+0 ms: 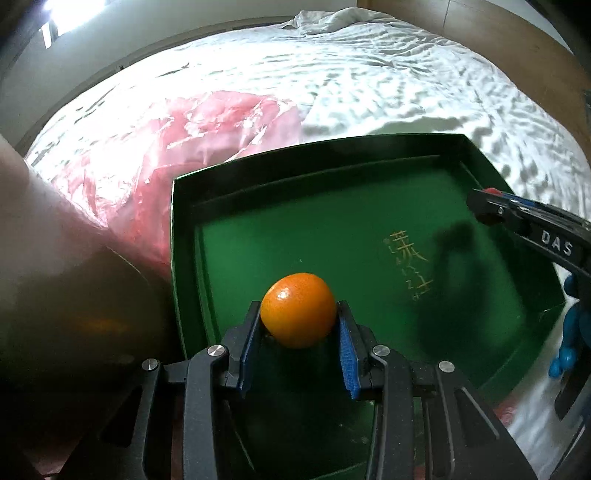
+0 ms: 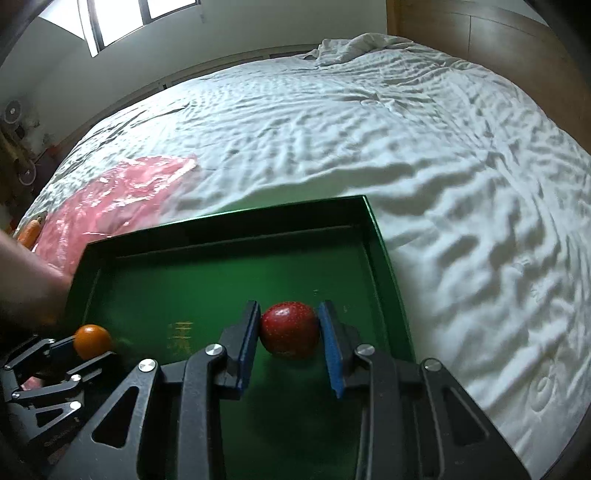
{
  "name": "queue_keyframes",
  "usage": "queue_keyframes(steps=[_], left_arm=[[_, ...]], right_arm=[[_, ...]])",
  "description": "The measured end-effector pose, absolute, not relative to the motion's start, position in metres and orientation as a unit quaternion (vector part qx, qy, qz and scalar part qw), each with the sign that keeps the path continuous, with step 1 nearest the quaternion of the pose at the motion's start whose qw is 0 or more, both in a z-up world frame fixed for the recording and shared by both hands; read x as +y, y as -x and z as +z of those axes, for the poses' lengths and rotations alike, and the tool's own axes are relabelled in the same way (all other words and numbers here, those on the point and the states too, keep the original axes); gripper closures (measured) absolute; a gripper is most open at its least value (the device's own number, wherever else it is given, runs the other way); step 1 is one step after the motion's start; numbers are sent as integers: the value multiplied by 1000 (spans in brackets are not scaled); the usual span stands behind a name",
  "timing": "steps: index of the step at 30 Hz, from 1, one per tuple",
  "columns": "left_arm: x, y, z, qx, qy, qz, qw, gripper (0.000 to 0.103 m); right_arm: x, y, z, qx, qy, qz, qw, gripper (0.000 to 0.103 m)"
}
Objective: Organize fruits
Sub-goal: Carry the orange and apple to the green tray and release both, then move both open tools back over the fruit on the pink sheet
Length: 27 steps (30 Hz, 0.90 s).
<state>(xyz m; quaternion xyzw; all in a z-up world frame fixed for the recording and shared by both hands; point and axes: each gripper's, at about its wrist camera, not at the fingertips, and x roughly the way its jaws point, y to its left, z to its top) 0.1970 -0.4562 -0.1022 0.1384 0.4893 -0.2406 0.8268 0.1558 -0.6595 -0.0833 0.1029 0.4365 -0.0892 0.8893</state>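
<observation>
Green tray (image 1: 192, 206) sits under both grippers: left gripper (image 1: 299, 325) jaws pinching an orange (image 1: 298, 309), right gripper (image 2: 290, 328) jaws clamped on a red fruit (image 2: 290, 329), both above the tray floor.

This is a bedroom in a home. A wide bed (image 2: 369, 129) with a rumpled white sheet fills it, under a window (image 2: 140, 18).
</observation>
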Motion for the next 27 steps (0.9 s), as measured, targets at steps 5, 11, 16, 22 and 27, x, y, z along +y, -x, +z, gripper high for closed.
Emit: queue_keyframes(steps=[5, 11, 16, 22, 27], left_arm=[[-454, -196, -105, 482, -140, -239, 831, 69], [-455, -197, -104, 483, -139, -241, 830, 67], [-459, -193, -104, 483, -144, -247, 827, 58], [-462, -189, -95, 475, -147, -249, 831, 53], [-460, -182, -81, 458, -150, -254, 839, 48]], right_arm=[[-666, -162, -95, 434, -110, -85, 890, 60], [-668, -166, -99, 435, -99, -90, 890, 56], [-664, -169, -101, 446, -84, -91, 887, 10], [-659, -170, -93, 452, -63, -95, 885, 0], [-655, -162, -74, 442, -60, -105, 889, 0]])
